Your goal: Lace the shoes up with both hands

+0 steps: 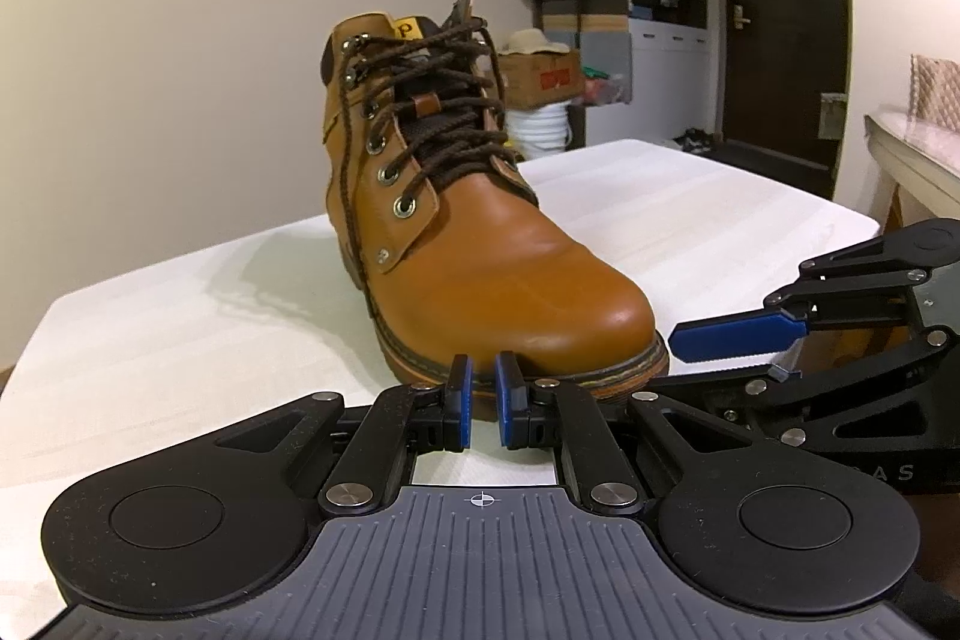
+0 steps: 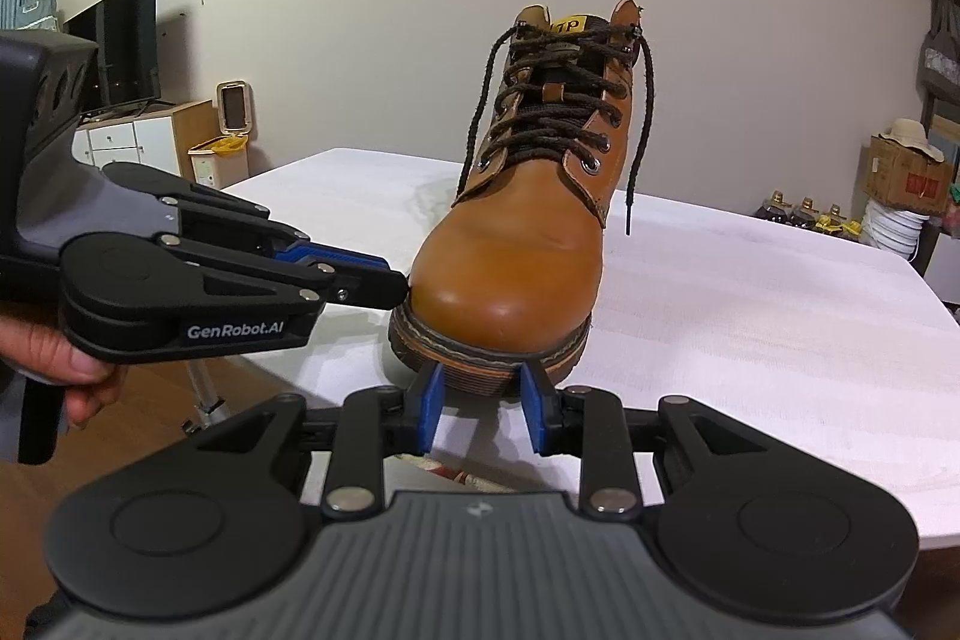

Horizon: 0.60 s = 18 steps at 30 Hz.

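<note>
A tan leather boot point(image 1: 480, 268) stands upright on the white table point(image 1: 720, 232) with its toe toward both cameras. Dark brown laces point(image 2: 558, 112) cross through its eyelets. One loose end point(image 2: 639, 130) hangs down the boot's right side, another point(image 2: 480, 118) down its left. My left gripper point(image 1: 483, 400) sits just before the toe, its jaws a narrow gap apart with nothing between them. From the right wrist view its tip point(image 2: 393, 283) is at the toe's left edge. My right gripper point(image 2: 483, 412) stands wide open in front of the sole, holding nothing. One of its blue fingers point(image 1: 738, 334) shows right of the toe.
A hand point(image 2: 78, 358) holds the left gripper's handle. Behind the table are a cardboard box with a hat point(image 1: 540, 70), a dark door point(image 1: 780, 40), a television point(image 2: 120, 34) on a low cabinet, and bottles point(image 2: 804, 214) on the floor. The table's near edge lies under both grippers.
</note>
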Available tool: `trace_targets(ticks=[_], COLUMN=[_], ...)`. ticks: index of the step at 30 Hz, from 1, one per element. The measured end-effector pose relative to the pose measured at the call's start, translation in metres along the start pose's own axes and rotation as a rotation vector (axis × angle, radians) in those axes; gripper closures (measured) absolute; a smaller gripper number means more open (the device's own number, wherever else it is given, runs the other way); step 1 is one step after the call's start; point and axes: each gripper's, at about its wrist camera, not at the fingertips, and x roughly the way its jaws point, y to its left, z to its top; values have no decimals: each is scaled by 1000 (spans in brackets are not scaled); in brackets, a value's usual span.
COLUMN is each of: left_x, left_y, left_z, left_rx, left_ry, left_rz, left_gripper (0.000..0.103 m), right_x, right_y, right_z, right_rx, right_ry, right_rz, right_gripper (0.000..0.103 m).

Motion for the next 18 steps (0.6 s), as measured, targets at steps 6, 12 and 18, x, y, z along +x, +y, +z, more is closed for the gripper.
trace_targets(ticks=[6,12,18], left_x=[1,-12,-6], left_y=[-5,11,22], left_z=[-1,7,47], left_rx=[2,-29,78], left_ry=[15,-23,-145], left_rz=[21,42,28], left_gripper=[92,92,92], right_x=[-1,-25,-20], right_y=[6,-2,-29], right_z=[-1,8,37], right_rx=[-14,7,-51], right_ry=[4,-39,-93], right_rz=[3,36,-35], right_gripper=[73,80,80])
